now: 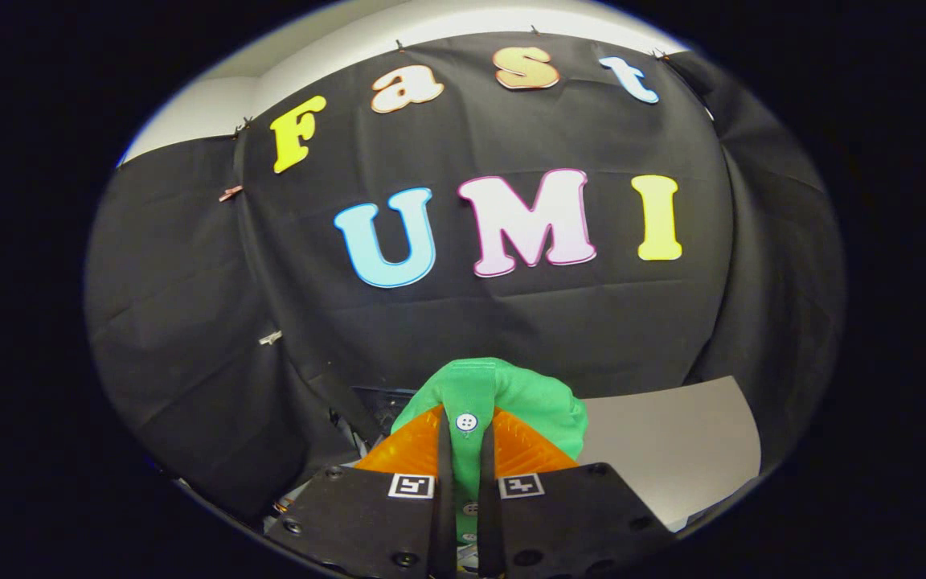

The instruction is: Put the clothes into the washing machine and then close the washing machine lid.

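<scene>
A green garment (511,394) with a white button on its placket bunches up between and just ahead of my fingers. My gripper (466,438) is shut on the garment, both fingers pressing on the folded cloth. The cloth hangs lifted, in front of the black cloth wall. Its lower part runs down between the fingers and is hidden there.
A pale grey flat surface (672,450) lies low to the right, beyond the fingers. To the lower left, behind the garment, a dark opening with some hardware (374,406) shows dimly. The black cloth wall (511,322) stands close ahead.
</scene>
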`<state>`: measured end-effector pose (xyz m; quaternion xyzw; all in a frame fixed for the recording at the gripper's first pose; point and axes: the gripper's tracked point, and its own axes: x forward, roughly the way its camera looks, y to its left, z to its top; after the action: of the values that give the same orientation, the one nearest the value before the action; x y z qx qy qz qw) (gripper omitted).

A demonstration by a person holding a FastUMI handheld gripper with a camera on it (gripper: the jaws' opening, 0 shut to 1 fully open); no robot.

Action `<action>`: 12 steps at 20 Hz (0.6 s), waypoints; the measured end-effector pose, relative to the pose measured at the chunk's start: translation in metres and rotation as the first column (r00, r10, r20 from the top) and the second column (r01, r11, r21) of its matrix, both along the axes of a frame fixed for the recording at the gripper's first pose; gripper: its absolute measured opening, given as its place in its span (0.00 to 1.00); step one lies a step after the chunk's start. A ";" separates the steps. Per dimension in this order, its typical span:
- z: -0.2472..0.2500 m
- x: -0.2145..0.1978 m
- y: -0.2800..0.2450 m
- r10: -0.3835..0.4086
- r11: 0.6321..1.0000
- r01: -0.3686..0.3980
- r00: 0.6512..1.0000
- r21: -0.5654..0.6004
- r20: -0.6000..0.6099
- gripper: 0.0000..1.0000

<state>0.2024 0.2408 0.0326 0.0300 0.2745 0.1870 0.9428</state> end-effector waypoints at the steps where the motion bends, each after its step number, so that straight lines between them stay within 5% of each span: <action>1: -0.003 -0.003 0.014 0.015 1.000 -0.015 1.000 0.005 -0.005 0.14; 12: -0.112 -0.028 0.134 0.125 0.992 -0.123 0.983 0.020 -0.132 0.14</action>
<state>0.1747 0.3747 -0.0791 0.0307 0.3370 0.2446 0.9087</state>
